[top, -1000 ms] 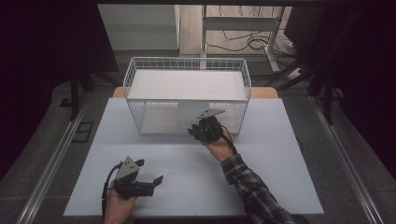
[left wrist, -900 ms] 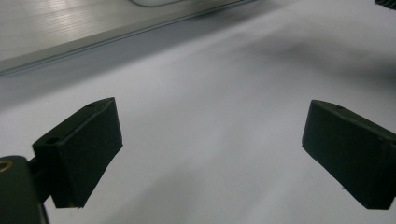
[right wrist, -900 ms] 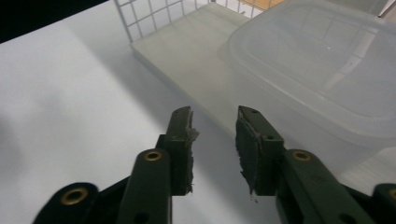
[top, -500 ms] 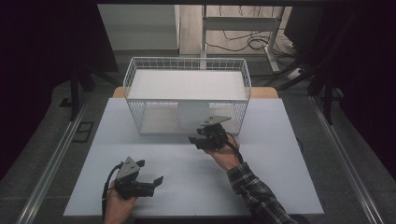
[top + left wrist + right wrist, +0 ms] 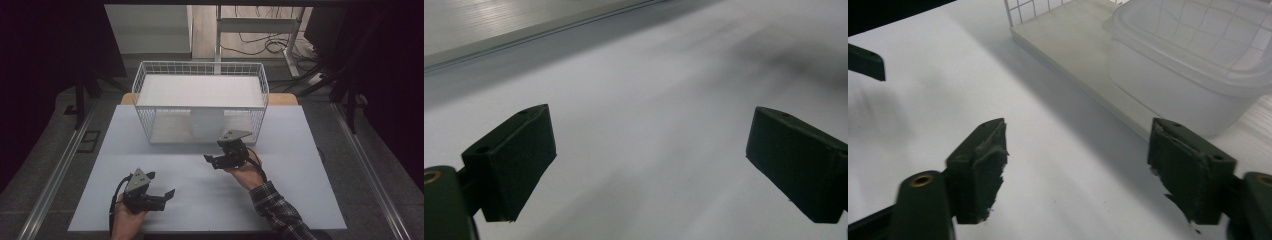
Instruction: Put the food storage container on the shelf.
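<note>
We see a white counter (image 5: 300, 190) with a white wire basket (image 5: 200, 100) at its far side. A translucent plastic container (image 5: 1193, 65) sits inside the basket. The right hand-held gripper (image 5: 220, 159) hovers just before the basket, jaws wide and empty. The left hand-held gripper (image 5: 162, 195) rests near the front edge, also wide and empty.

left gripper (image 5: 159, 196) fingers apart, right gripper (image 5: 214, 161) fingers apart
</note>
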Available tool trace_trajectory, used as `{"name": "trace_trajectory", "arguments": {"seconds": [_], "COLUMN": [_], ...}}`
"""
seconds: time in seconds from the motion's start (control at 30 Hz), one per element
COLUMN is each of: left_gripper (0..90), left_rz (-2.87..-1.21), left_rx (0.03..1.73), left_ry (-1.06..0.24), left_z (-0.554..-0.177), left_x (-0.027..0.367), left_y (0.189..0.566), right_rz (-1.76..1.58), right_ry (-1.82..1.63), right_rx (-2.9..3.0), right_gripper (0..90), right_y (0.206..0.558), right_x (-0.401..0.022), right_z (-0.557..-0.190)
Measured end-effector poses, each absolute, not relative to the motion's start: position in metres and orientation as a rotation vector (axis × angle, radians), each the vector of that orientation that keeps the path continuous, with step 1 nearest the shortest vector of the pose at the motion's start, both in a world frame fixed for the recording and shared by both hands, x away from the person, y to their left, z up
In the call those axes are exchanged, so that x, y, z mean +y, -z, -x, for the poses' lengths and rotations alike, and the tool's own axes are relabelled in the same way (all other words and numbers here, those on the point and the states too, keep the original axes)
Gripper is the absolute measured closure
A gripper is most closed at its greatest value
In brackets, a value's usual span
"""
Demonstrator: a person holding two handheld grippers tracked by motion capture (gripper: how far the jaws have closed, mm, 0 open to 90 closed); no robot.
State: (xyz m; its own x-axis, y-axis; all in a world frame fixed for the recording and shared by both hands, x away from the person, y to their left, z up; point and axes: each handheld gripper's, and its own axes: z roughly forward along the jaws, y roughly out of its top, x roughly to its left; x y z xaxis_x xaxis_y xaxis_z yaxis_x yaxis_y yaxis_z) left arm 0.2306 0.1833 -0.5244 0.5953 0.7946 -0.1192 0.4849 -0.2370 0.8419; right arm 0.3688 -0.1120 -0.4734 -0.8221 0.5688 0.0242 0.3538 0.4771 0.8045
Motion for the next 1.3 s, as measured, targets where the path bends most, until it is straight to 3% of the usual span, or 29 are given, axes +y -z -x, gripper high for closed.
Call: {"name": "trace_trajectory", "arguments": {"seconds": [0.13,0.47,1.3], "left_gripper": [5.5,5.6,4.7], "left_rz": [-1.892,-1.891,-1.888], "left_rx": [1.025,1.019,1.018], "left_ry": [-0.421,-0.410,-0.453], "left_z": [-0.230,-0.230,-0.226], "left_x": [0.184,0.184,0.187], "left_y": [0.524,0.523,0.520], "right_rz": [-0.782,-0.802,-0.889], "right_ry": [-1.272,-1.309,-1.317], "right_rx": [2.479,2.470,2.376], "right_gripper": [13.6,5.3,3.1], "right_y": [0.474,0.473,0.475], "right_x": [-0.120,-0.145,-0.215], "right_z": [-0.360,-0.338,-0.291]}}
